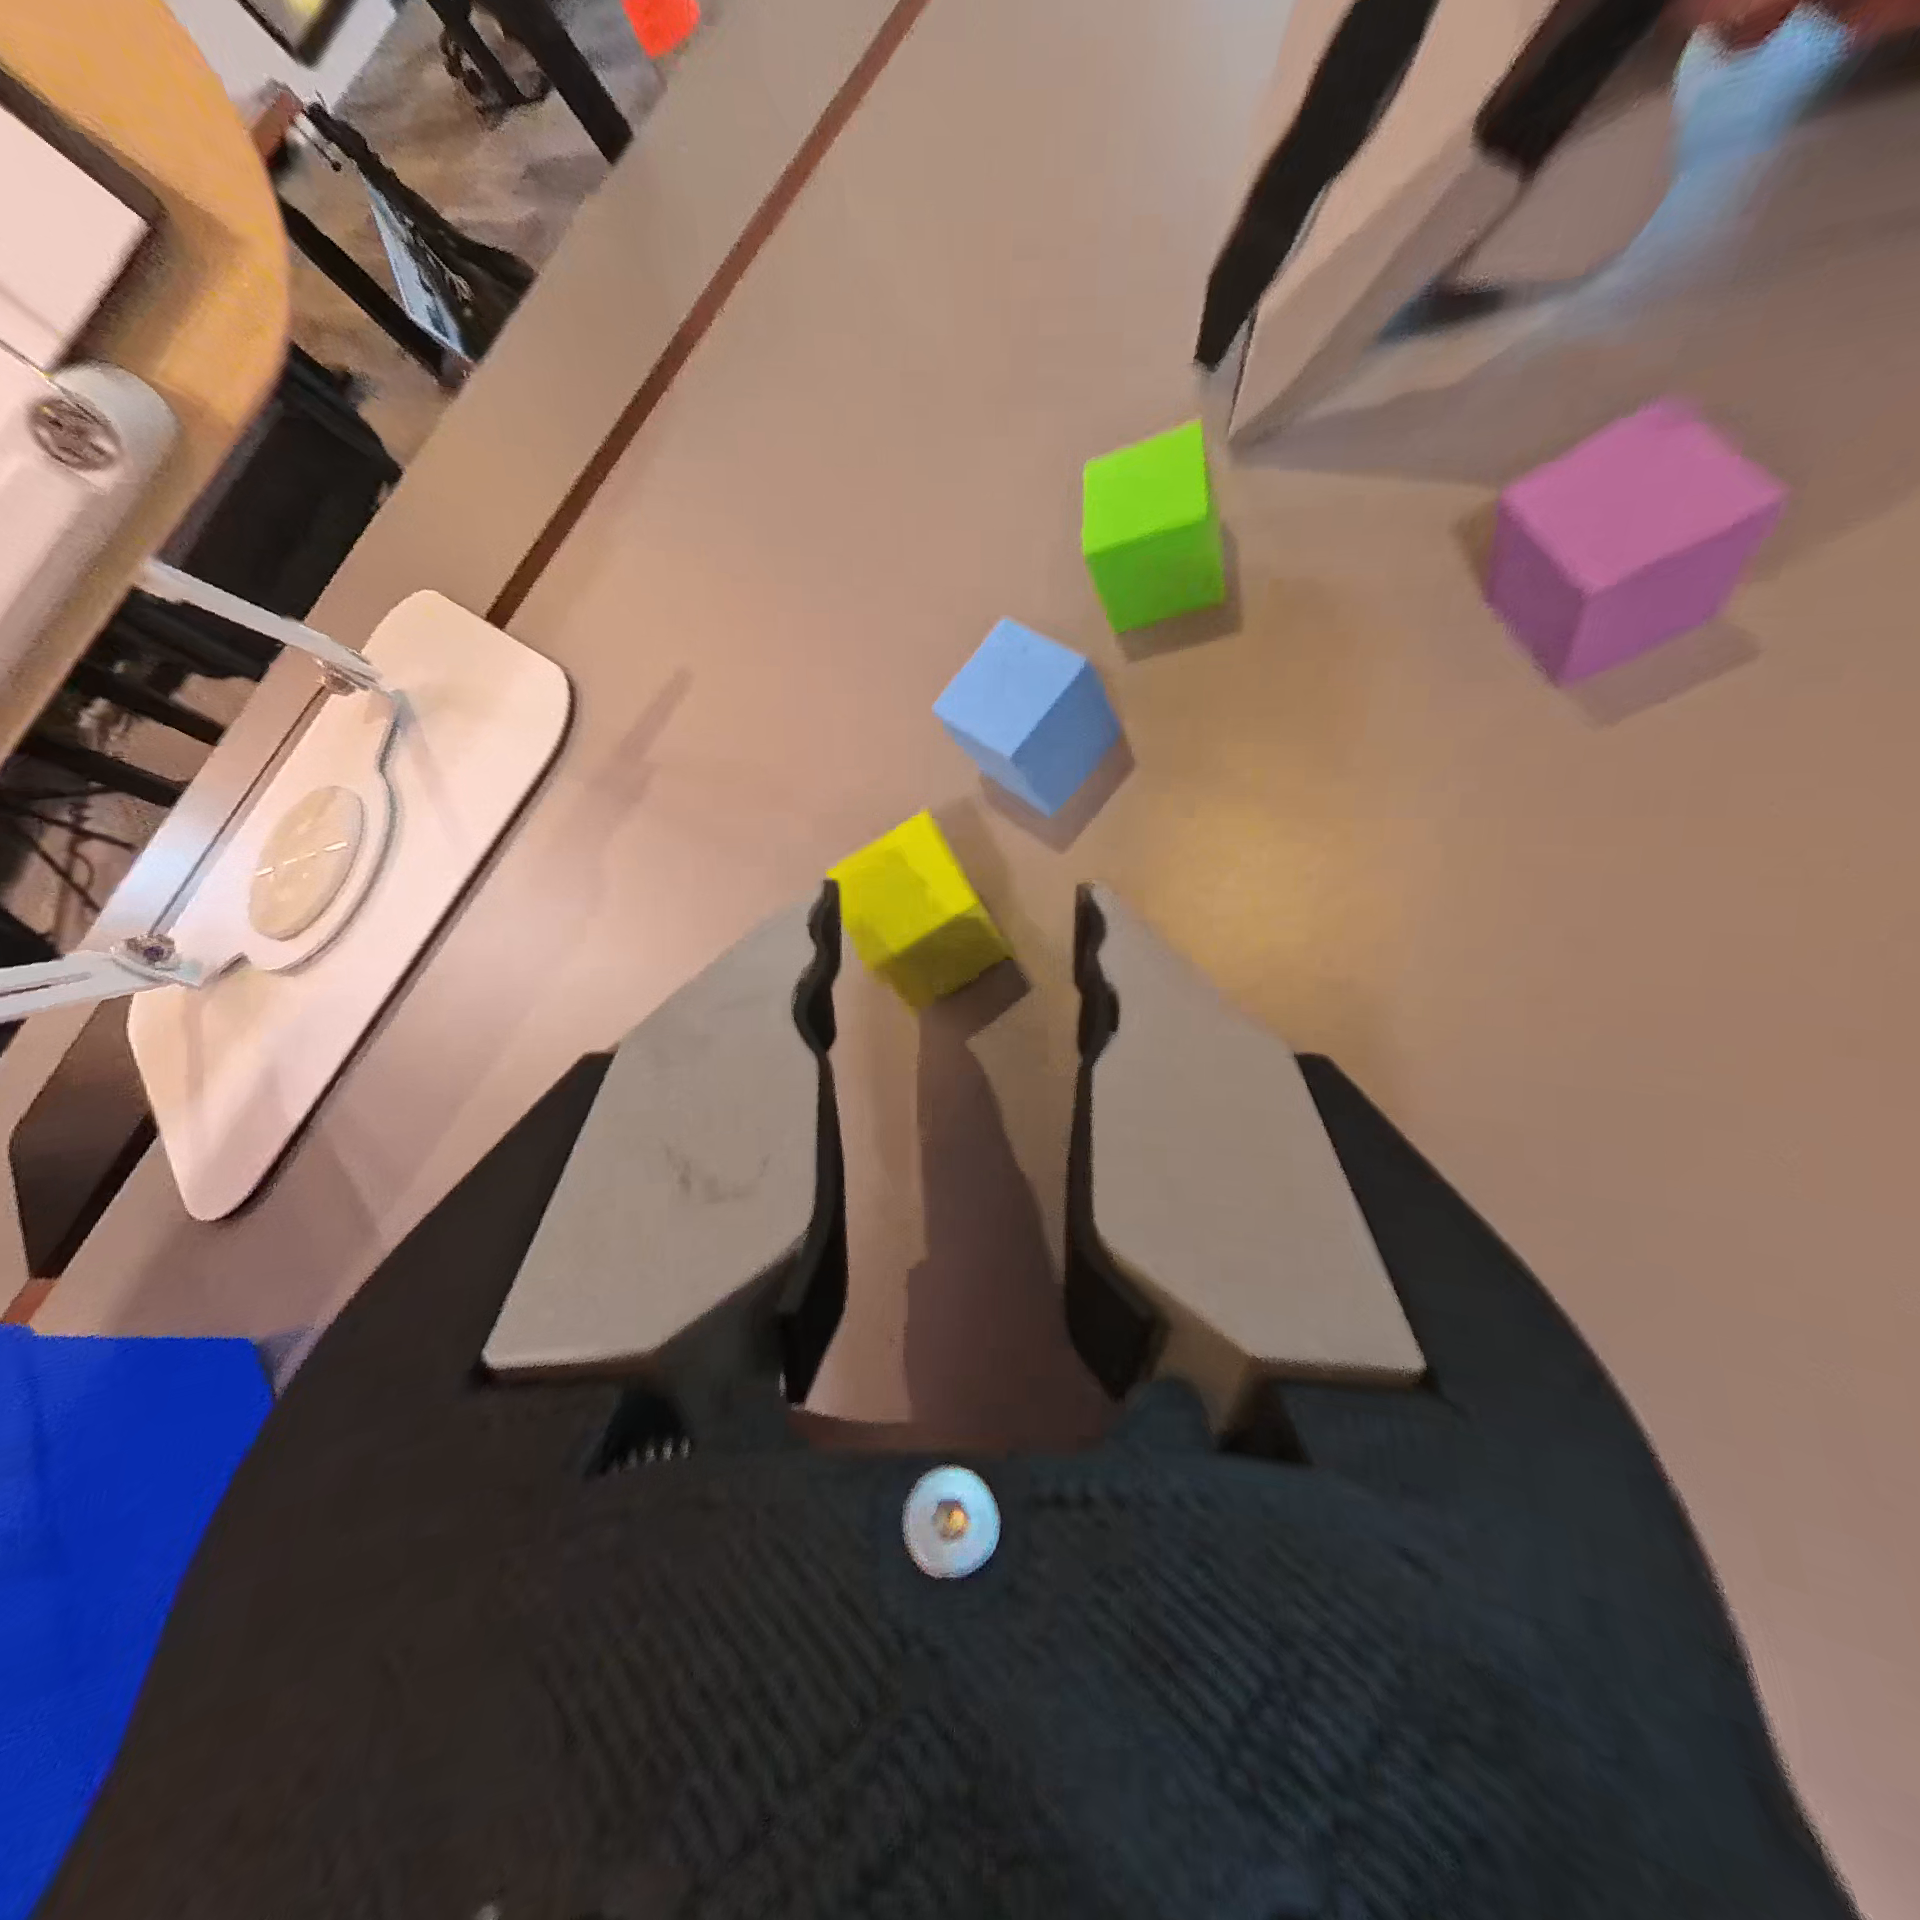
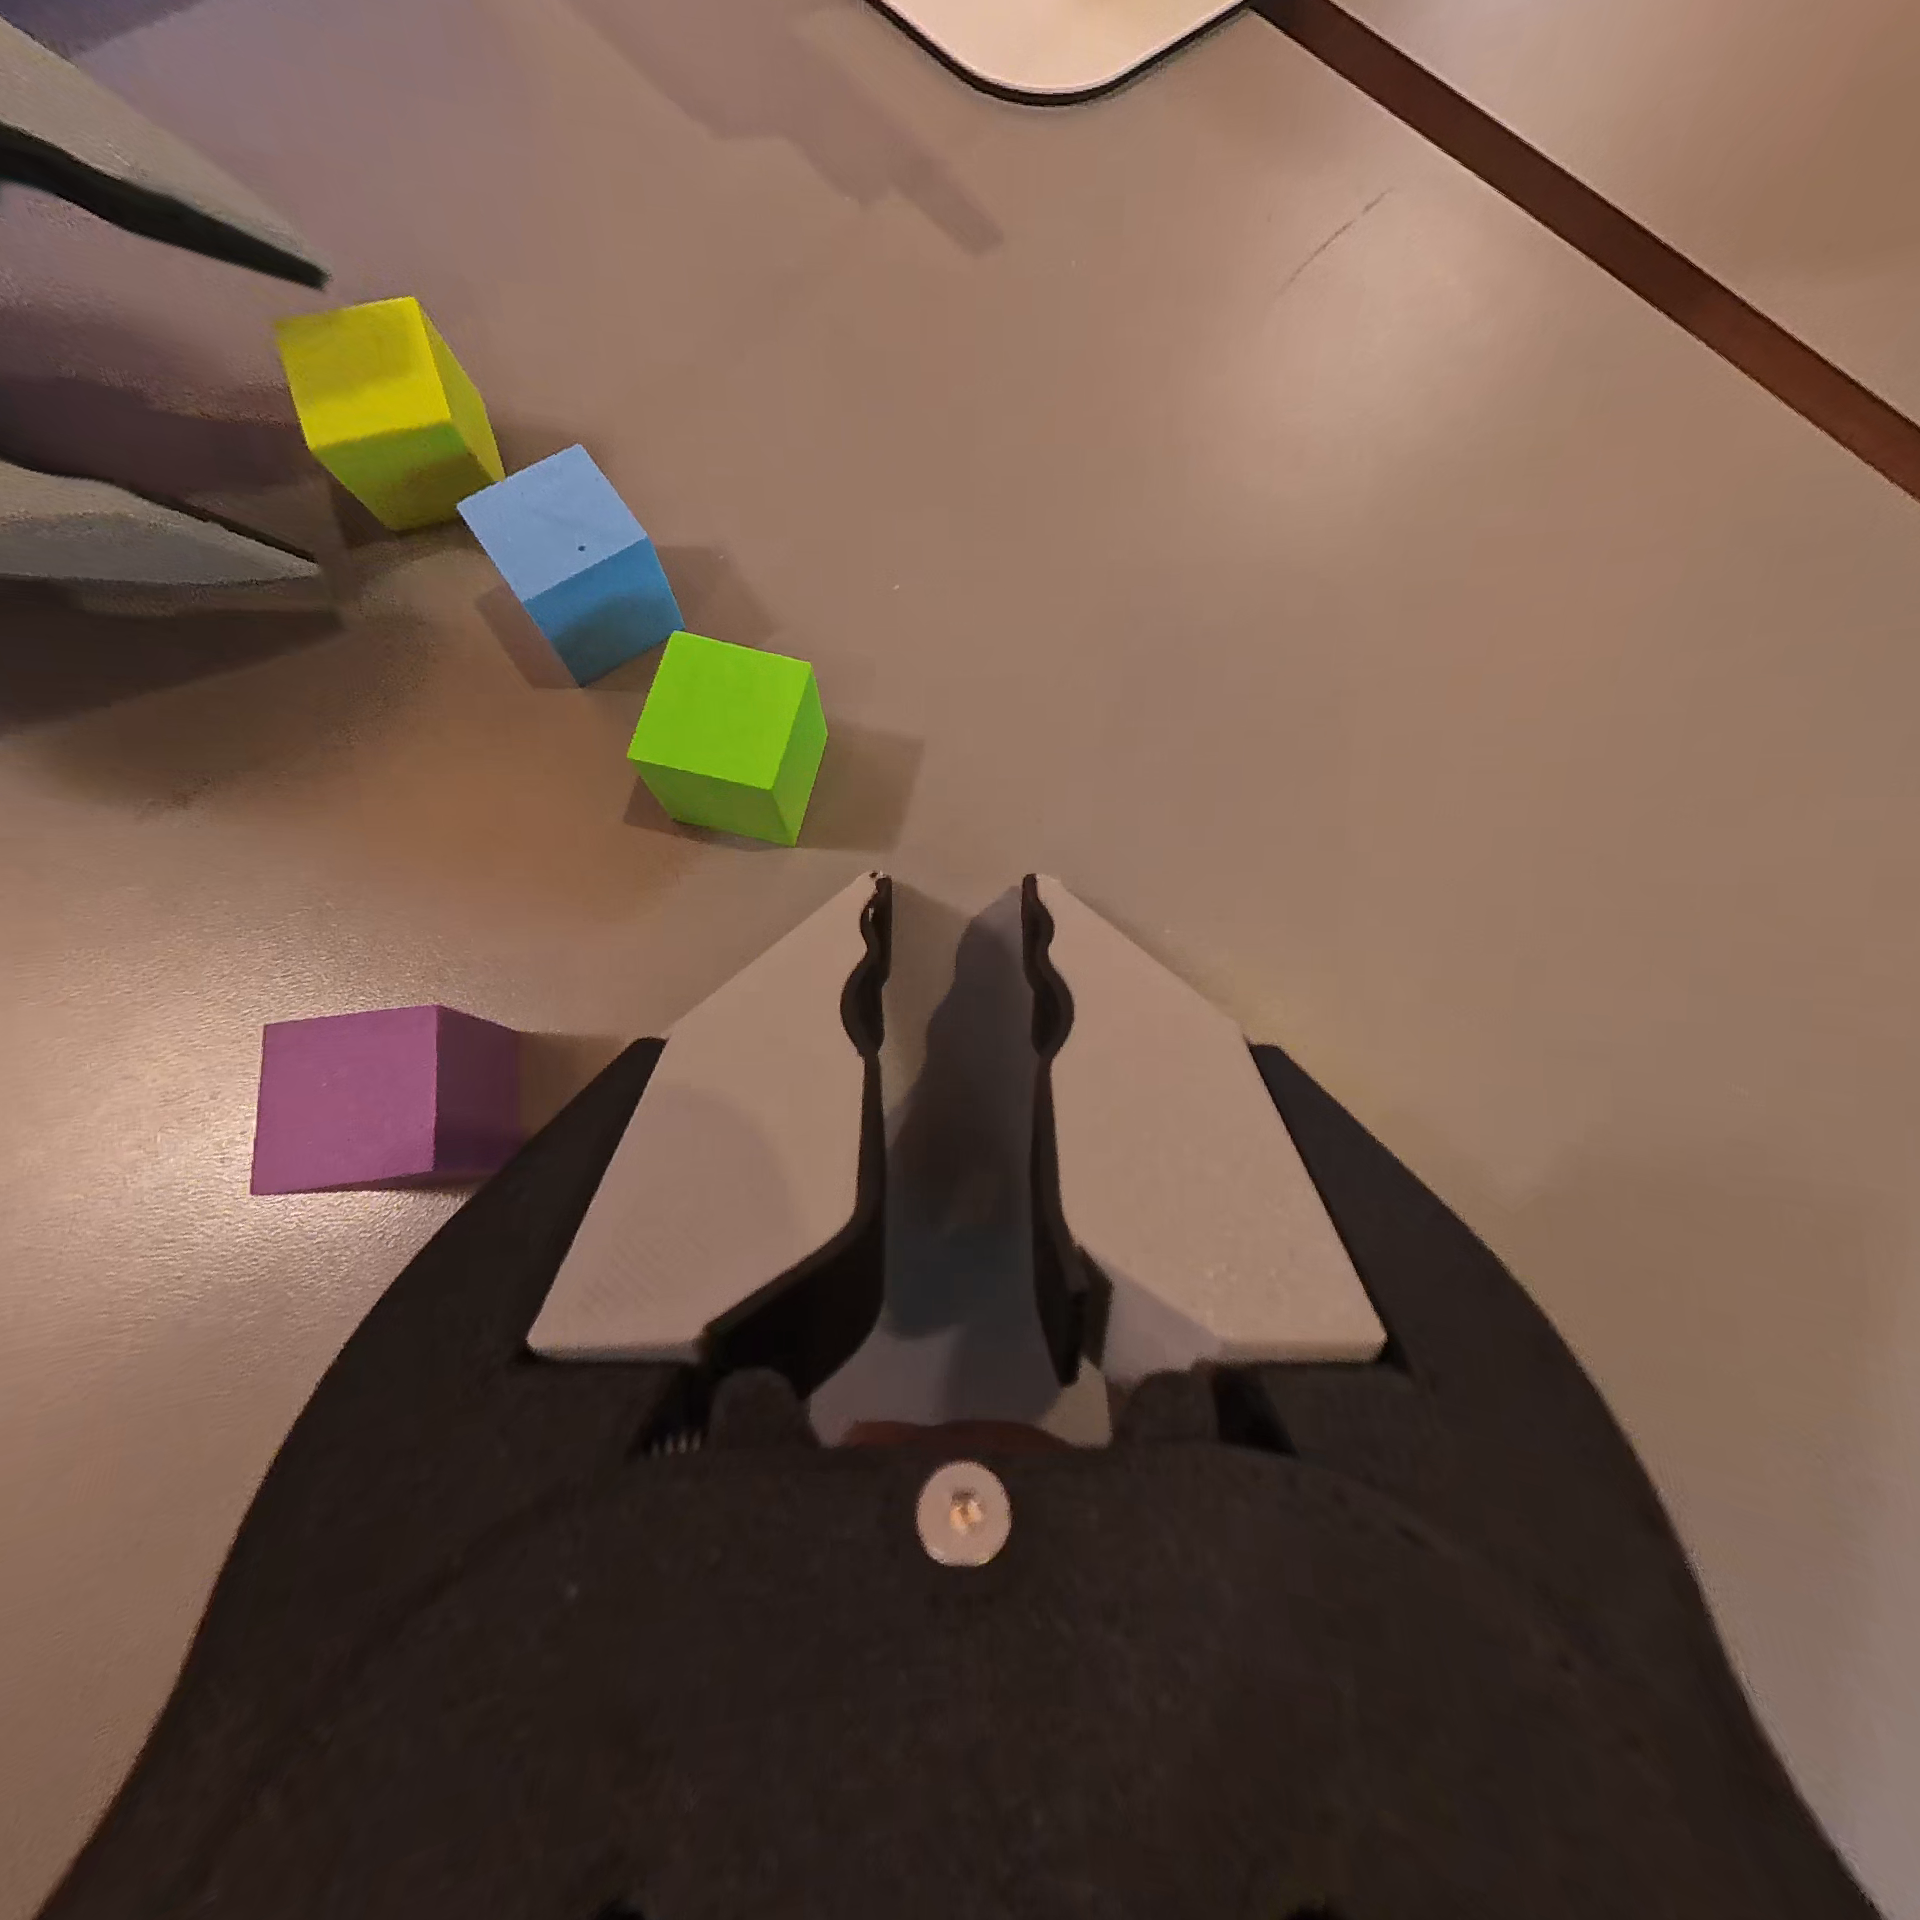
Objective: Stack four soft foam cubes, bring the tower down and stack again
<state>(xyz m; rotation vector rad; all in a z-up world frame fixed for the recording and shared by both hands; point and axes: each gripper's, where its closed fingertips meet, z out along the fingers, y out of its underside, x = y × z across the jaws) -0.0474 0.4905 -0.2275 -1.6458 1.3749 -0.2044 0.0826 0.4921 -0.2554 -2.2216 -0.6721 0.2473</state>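
Four foam cubes lie apart on the tan table, none stacked. In the left wrist view the yellow cube (image 1: 920,909) sits just past my open left gripper (image 1: 956,899), near its left fingertip. Beyond it lie the blue cube (image 1: 1029,712), the green cube (image 1: 1151,525) and the purple cube (image 1: 1631,540). In the right wrist view my right gripper (image 2: 954,883) is open and empty, the green cube (image 2: 727,738) just ahead to its left. The blue cube (image 2: 571,561) and yellow cube (image 2: 384,405) trail away left. The purple cube (image 2: 374,1096) lies left of the fingers.
A white stand base (image 1: 353,894) with a metal frame sits at the table's left side; its corner shows in the right wrist view (image 2: 1060,42). A dark seam (image 1: 707,312) runs across the table. The other gripper's fingers (image 1: 1351,218) reach in at the upper right. Across from one pair of fingers to the other is roughly 15 cm. The blue cube (image 1: 1029,712) is about 4 cm from my left fingertips and 9 cm from my right. Look for it in the right wrist view (image 2: 498,537) too.
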